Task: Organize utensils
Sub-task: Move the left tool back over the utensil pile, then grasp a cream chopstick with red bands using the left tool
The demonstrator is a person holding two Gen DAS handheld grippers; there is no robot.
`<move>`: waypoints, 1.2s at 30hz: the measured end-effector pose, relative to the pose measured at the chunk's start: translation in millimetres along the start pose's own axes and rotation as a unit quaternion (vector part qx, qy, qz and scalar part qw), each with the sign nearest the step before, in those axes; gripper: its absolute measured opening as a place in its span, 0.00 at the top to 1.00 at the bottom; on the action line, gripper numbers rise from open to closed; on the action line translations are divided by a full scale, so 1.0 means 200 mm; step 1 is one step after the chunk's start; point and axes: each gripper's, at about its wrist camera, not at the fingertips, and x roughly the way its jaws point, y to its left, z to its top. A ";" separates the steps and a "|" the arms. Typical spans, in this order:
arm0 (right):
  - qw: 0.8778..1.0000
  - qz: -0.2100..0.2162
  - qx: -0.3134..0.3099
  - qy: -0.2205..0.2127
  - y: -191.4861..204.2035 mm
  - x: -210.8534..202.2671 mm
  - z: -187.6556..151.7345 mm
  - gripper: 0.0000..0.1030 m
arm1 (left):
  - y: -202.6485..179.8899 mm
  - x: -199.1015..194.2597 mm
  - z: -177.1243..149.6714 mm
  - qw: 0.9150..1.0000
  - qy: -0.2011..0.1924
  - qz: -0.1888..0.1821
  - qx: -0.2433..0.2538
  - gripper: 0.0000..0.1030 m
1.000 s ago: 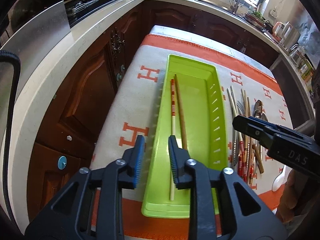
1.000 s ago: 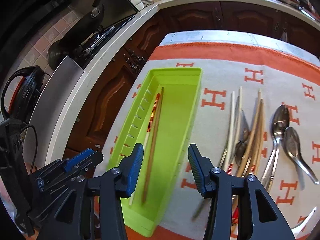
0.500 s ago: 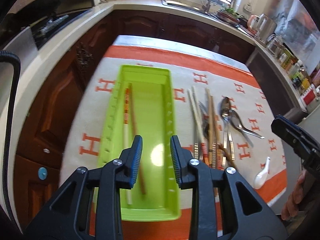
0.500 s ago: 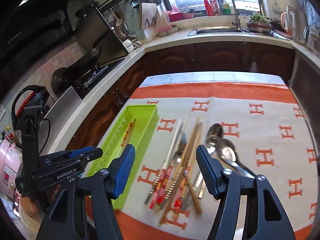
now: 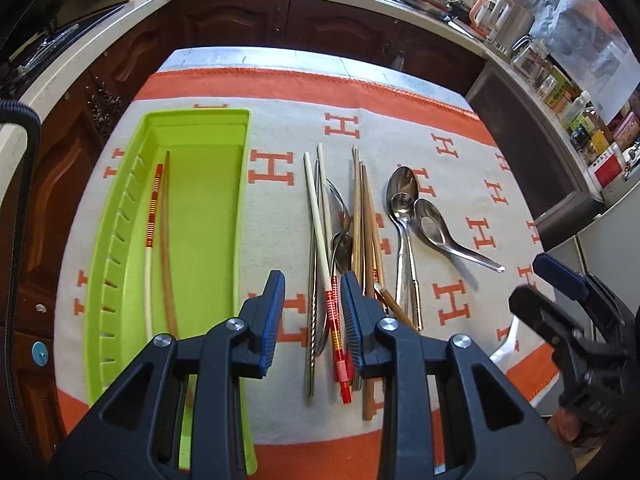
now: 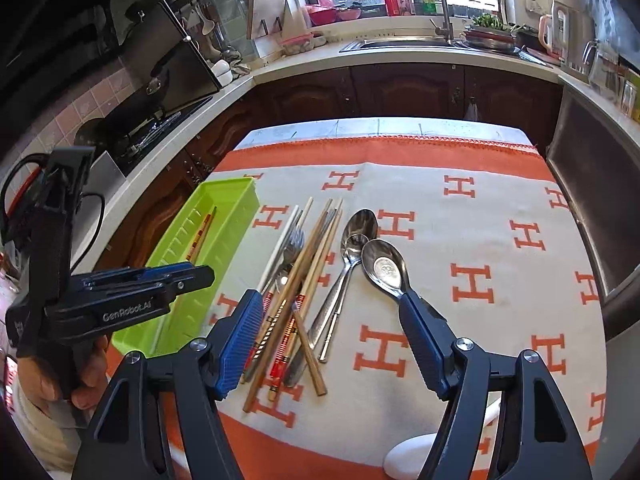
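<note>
Presently catalogued, two hand-held claws over an orange-bordered cloth (image 5: 280, 208) printed with H motifs.

Left gripper (image 5: 312, 312): jaws partly apart, holding nothing; blue pads (image 5: 275, 312) hang above the near ends of a loose pile of chopsticks (image 5: 362, 232). A white chopstick with a red-banded end (image 5: 320, 240) runs between the two fingers as seen from the left wrist, long axis pointing straight away from the claw; whether the pads touch it cannot be told from this angle.

Right gripper (image 6: 332, 332): jaws spread wide, empty. Its left finger hangs over the near ends of the pile; its right fingertip overlaps the handle of a steel soup spoon (image 6: 384, 268), contact uncertain.

Green tray (image 5: 236, 216): to the left of the left claw, long axis running away from it, slotted wall on its far left side. Contents: one red-banded chopstick (image 5: 152, 216) and one plain wooden chopstick (image 5: 166, 240), parallel, lying lengthwise along the tray just beside the slotted wall.

Loose utensils, ahead of and between the claws:
- Wooden and white chopsticks, roughly parallel, long axes pointing away, a few crossed at the near ends.
- Fork (image 6: 294, 240), tines pointing away, partly buried under the chopsticks.
- Two steel spoons (image 5: 402, 200) right of the pile, bowls at the far end, handles toward the claws.
- Soup spoon beside them, angled, handle slanting to the right.
- White ceramic spoon (image 6: 404, 454), nearest the right claw, partly hidden behind its right finger.
</note>
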 end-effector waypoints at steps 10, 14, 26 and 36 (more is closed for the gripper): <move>0.999 0.036 -0.007 0.039 0.00 0.26 -0.10 0.41 | -0.02 0.28 0.04 0.999 0.048 0.019 -0.002 0.75; 0.997 0.048 -0.005 0.052 -0.02 0.33 -0.10 0.42 | -0.02 0.35 0.05 0.998 0.062 0.028 0.000 0.81; 0.995 0.065 0.013 0.077 -0.06 0.48 -0.10 0.50 | -0.04 0.43 0.08 0.997 0.062 0.049 0.011 1.00; 0.994 0.072 0.007 0.082 -0.02 0.52 -0.09 0.52 | -0.01 0.43 0.09 0.995 0.060 0.075 0.012 1.00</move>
